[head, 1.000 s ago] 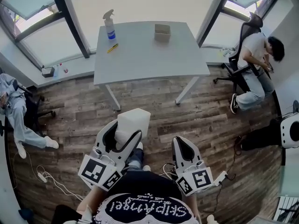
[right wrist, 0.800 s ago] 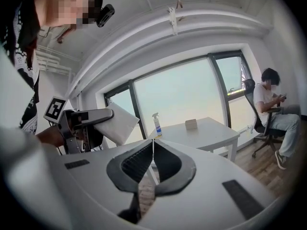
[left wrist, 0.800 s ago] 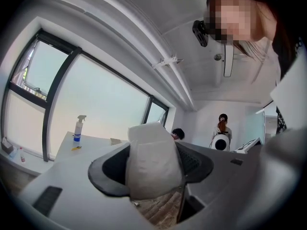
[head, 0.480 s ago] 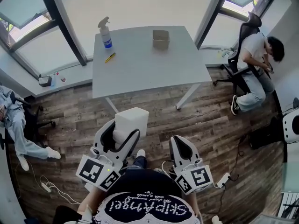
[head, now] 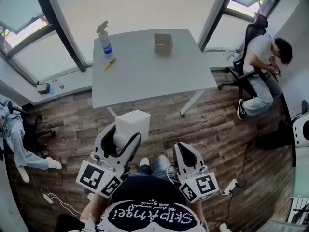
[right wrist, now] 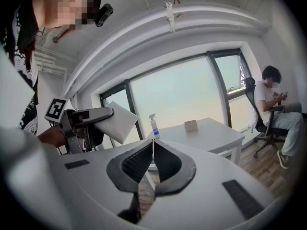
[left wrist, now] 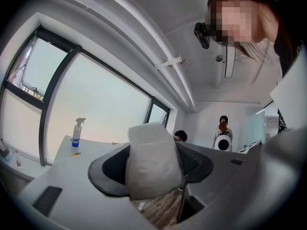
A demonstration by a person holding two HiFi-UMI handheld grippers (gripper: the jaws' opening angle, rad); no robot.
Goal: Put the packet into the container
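Head view: the left gripper [head: 127,133] is held low and near the person's body, its jaws clamped on the white packet [head: 132,124], which stands up out of them above the wooden floor [head: 217,129], well short of the grey table [head: 145,76]. The left gripper view shows the same: both padded jaws press the packet's sides, and its top end rises past their tips. The right gripper [head: 183,148] hangs beside the left one, apart from it, with its jaws together and nothing between them; its own view shows the two tips meeting along a thin line. The container [head: 163,42], a small open box, stands near the table's far edge, a little right of the middle. A spray bottle [head: 104,36] stands upright at the far left corner, and a yellow pen [head: 109,64] lies near the left edge, just on the near side of the bottle. The near half of the tabletop, from the container to the near edge, is bare, and a strip of floor lies open between that edge and the grippers. A person on an office chair [head: 263,64] sits well off the table's right edge, beside the window wall.
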